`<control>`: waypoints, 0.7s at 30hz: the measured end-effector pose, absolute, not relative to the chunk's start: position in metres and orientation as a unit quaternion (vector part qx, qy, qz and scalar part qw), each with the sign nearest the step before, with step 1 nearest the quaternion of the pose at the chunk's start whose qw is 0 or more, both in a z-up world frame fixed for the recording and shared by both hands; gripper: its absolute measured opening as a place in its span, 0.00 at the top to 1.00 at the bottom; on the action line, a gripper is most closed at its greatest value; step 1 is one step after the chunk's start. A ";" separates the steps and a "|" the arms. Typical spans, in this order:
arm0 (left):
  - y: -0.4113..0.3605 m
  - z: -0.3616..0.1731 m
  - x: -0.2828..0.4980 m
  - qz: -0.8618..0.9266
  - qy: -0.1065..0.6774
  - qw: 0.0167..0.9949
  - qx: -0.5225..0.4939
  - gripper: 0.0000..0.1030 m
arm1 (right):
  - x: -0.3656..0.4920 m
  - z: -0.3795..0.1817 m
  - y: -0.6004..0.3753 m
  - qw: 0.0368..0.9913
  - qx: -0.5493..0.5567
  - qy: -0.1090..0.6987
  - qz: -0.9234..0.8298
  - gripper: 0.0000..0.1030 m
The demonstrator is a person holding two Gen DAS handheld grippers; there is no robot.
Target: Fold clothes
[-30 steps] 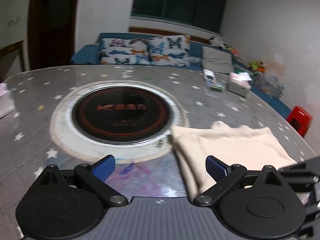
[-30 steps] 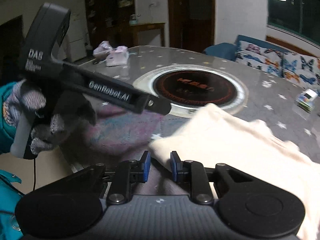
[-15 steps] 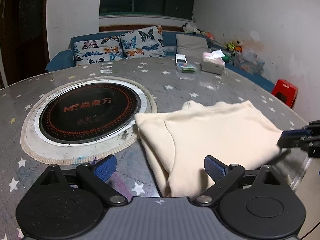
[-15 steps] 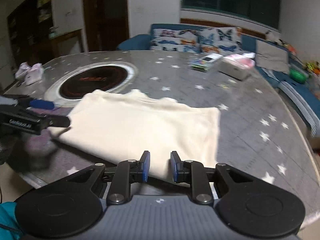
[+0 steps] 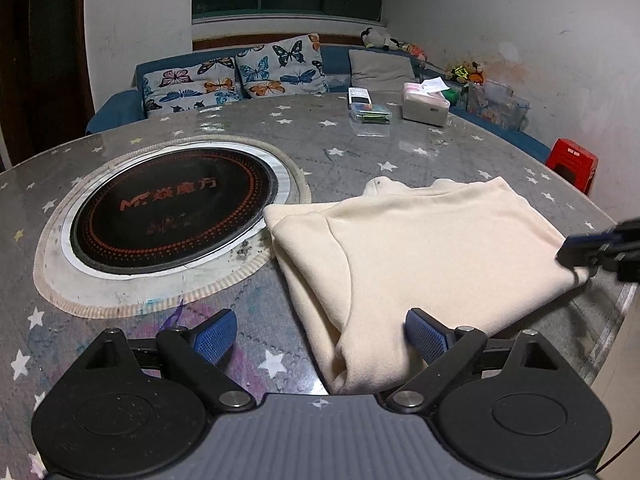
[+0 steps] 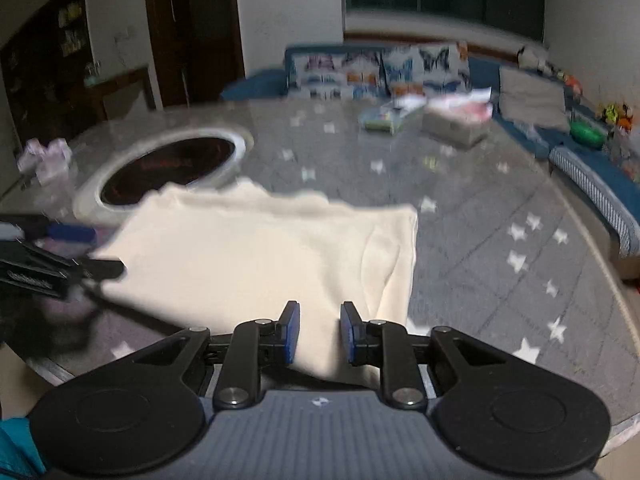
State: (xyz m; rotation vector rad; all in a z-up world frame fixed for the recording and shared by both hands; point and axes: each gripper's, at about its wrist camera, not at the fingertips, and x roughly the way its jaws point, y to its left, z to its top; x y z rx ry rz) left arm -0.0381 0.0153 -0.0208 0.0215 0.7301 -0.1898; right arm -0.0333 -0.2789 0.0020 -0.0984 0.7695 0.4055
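Observation:
A cream garment (image 5: 420,248) lies folded flat on the grey star-patterned table (image 5: 360,152), just right of the round black hob (image 5: 172,208). My left gripper (image 5: 320,336) is wide open at the garment's near-left corner, and that thick folded corner lies between its fingers. In the right wrist view, which is blurred, the garment (image 6: 260,256) fills the middle. My right gripper (image 6: 320,332) hovers over the garment's near edge with its fingers a narrow gap apart and cloth showing in the gap. The right gripper (image 5: 568,254) also shows beside the garment's right corner. The left gripper (image 6: 106,252) appears at the garment's left edge.
A tissue box (image 5: 424,106) and small flat boxes (image 5: 368,114) stand at the table's far side. A blue sofa with butterfly cushions (image 5: 240,76) runs behind, and a red stool (image 5: 572,164) stands at the right. The table's rim (image 6: 624,320) curves close on the right.
Both grippers have swung toward the garment: the left one shifted right to its near-left corner, the right one moved across to its near-right edge. Finger gaps look the same.

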 end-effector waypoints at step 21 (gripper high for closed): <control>0.020 -0.009 -0.031 -0.065 0.362 0.930 -0.007 0.06 | -0.050 0.018 -0.200 0.874 -0.150 0.324 0.329 0.56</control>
